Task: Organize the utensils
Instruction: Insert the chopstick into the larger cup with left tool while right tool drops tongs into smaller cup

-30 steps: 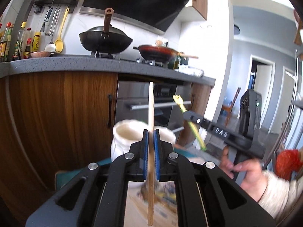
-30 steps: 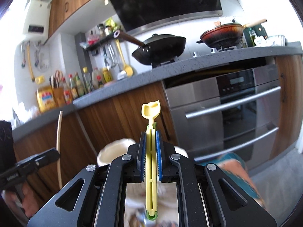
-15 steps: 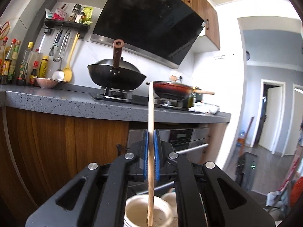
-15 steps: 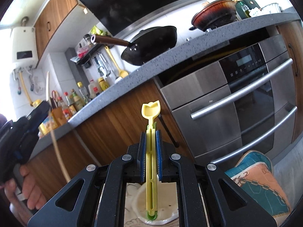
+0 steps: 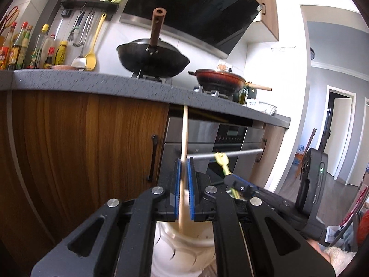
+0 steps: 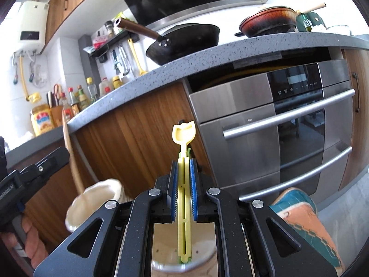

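My left gripper (image 5: 183, 173) is shut on a thin wooden stick (image 5: 185, 133) held upright. The stick's blurred lower end hangs at the mouth of a cream ceramic holder (image 5: 184, 249). My right gripper (image 6: 184, 168) is shut on a yellow-green plastic utensil (image 6: 183, 136) with a tulip-shaped top. That utensil's lower end reaches into a cream holder (image 6: 166, 251) below the fingers. In the right wrist view the left gripper (image 6: 60, 159) carries the wooden stick (image 6: 69, 152) over a second cream opening (image 6: 96, 198). In the left wrist view the right gripper (image 5: 230, 182) sits close on the right.
Straight ahead are a wood-fronted cabinet (image 5: 92, 150) and a steel oven (image 6: 288, 127) under a grey counter (image 5: 92, 80). A black wok (image 5: 152, 60) and a red pan (image 5: 219, 80) stand on it. A teal and orange cloth (image 6: 306, 226) lies at lower right. A hand (image 6: 30, 242) grips the left tool.
The left gripper came down with the stick, and its lower end now meets the cream holder. The right gripper sank a little, the yellow utensil's end now inside its holder.
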### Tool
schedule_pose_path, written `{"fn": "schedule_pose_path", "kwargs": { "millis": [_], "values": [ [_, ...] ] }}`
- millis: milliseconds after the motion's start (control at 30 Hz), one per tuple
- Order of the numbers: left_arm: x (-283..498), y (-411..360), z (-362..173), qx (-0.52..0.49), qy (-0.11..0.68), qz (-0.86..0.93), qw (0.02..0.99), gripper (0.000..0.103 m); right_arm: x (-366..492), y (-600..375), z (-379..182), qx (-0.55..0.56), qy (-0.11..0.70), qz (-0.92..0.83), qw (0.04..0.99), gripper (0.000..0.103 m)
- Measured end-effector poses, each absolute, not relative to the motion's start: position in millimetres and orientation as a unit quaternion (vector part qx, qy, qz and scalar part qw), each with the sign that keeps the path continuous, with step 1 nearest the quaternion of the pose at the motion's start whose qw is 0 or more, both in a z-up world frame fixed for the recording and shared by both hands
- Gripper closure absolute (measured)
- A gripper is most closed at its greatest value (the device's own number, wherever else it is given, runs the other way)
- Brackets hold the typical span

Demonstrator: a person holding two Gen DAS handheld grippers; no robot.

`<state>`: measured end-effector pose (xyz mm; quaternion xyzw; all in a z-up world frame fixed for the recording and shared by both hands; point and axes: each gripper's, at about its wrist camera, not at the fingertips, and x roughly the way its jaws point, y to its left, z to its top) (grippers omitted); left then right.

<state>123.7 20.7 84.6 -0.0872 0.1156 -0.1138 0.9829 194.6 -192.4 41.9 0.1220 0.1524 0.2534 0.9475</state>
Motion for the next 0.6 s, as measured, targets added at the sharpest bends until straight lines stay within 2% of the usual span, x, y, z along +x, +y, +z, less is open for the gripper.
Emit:
{"fn": "schedule_pose_path", "kwargs": {
  "millis": [400, 467, 533, 600],
  "values": [
    [103.7, 30.9, 76.6, -0.081, 0.125, -0.123, 0.981, 0.097, 161.3, -196.6, 37.7, 0.080, 0.172, 0.235, 0.953, 0.092],
    [103.8, 30.8, 76.0, -0.076, 0.131, -0.120, 0.981, 0.097, 159.5, -195.9, 37.9, 0.076, 0.168, 0.235, 0.954, 0.089],
    [103.6, 30.0, 73.9, -0.069, 0.133, -0.114, 0.982, 0.095, 158.4, -194.5, 38.1, 0.069, 0.164, 0.232, 0.956, 0.080],
    [102.7, 29.5, 71.2, -0.062, 0.135, -0.107, 0.983, 0.081, 157.4, -194.1, 38.7, 0.064, 0.158, 0.231, 0.958, 0.078]
  ]
}}
